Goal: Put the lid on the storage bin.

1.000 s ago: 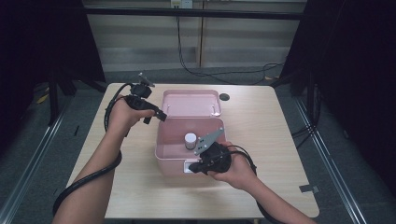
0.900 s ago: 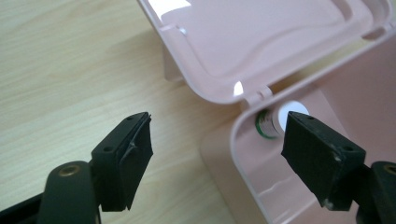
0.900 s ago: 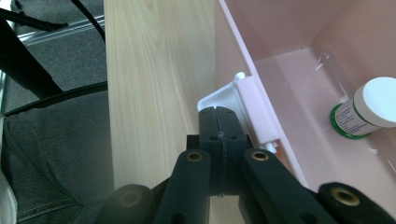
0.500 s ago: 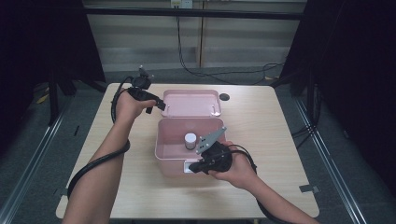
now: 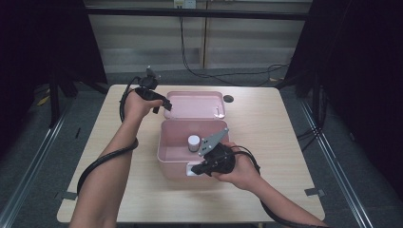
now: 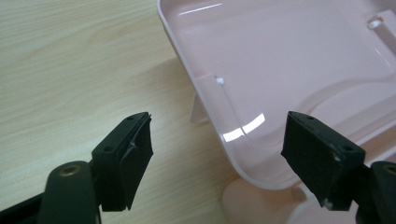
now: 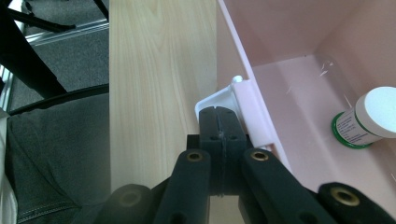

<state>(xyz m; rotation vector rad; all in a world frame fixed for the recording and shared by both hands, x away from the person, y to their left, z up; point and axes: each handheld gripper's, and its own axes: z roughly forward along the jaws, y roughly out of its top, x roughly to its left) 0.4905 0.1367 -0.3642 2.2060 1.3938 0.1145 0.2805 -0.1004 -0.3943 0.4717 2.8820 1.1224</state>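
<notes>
A pink box (image 5: 165, 142) stands mid-table with its lid (image 5: 195, 104) swung back and lying open behind it. Inside stands a small bottle (image 5: 193, 141) with a white cap and a green-edged label (image 7: 369, 116). My left gripper (image 5: 161, 107) hovers at the lid's left front corner, jaws open; in the left gripper view (image 6: 217, 140) the lid's rim (image 6: 224, 116) lies between them, untouched. My right gripper (image 5: 195, 169) is at the box's front wall, shut (image 7: 218, 116) on the white latch (image 7: 212, 99) there.
The light wooden table (image 5: 285, 142) has bare room left and right of the box. A small dark round spot (image 5: 228, 99) lies behind the lid's right corner. Cables trail from both grippers, and dark floor and rails surround the table.
My left gripper has moved away from me and slightly right, up to the lid's left corner. The right gripper, box and bottle have not moved.
</notes>
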